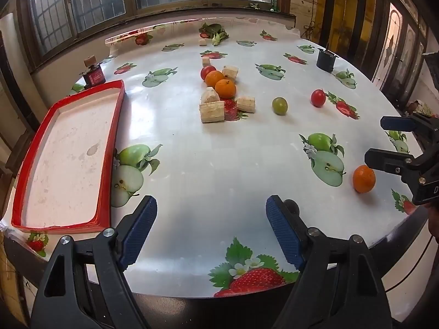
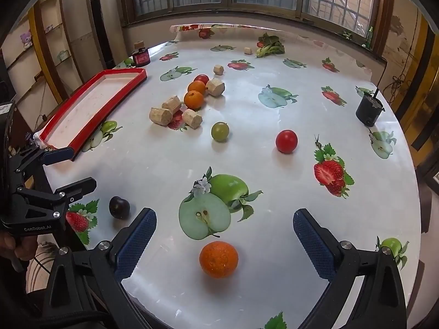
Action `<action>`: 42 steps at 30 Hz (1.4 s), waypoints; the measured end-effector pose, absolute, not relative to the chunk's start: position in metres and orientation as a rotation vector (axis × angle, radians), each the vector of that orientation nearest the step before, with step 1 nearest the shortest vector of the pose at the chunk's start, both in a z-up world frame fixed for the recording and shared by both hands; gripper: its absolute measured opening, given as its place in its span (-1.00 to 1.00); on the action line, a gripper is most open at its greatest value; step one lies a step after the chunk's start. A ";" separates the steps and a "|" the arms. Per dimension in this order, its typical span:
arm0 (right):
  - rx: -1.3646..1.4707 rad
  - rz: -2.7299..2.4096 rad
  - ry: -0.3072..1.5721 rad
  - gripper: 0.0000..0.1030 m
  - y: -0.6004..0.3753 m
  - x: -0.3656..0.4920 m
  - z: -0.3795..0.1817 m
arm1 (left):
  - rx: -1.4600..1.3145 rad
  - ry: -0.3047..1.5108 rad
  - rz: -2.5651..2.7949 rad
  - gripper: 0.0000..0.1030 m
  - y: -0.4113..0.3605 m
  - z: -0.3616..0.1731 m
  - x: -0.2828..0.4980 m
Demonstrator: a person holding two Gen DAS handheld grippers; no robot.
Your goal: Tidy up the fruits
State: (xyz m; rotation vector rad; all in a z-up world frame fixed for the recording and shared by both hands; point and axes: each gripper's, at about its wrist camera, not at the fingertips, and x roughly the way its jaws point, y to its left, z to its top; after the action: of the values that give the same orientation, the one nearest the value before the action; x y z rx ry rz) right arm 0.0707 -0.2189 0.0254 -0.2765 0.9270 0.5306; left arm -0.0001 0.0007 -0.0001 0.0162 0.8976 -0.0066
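Observation:
My right gripper (image 2: 225,215) is open, and a lone orange (image 2: 218,259) lies on the table between its blue pads (image 2: 137,241) without touching them. The same orange (image 1: 363,178) shows beside the right gripper (image 1: 384,142) in the left wrist view. My left gripper (image 1: 211,219) is open over bare tablecloth near the front edge, with nothing between its fingers. A dark plum (image 2: 119,207) lies just to its right, half hidden behind a finger (image 1: 282,233). Farther off lie a green fruit (image 2: 220,131), a red tomato (image 2: 286,141), two oranges (image 2: 194,99) and another tomato (image 2: 201,78).
A red-rimmed tray (image 1: 109,150) lies at the table's left edge, nothing in it. Several pale wooden blocks (image 2: 160,115) are scattered around the two oranges. A black cup (image 2: 369,112) stands at the right, a red jar (image 2: 141,54) behind the tray, leafy greens (image 2: 270,45) at the back.

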 end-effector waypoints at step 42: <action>-0.212 0.577 1.040 0.86 -0.232 0.069 -0.004 | 0.063 0.992 -0.148 0.59 -0.046 -0.020 0.009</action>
State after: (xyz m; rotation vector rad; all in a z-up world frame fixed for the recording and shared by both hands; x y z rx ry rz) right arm 0.0691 -0.2317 -0.0038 -0.2124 1.0396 0.5774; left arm 0.0093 -0.0464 -0.0202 0.0634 0.9924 -0.1480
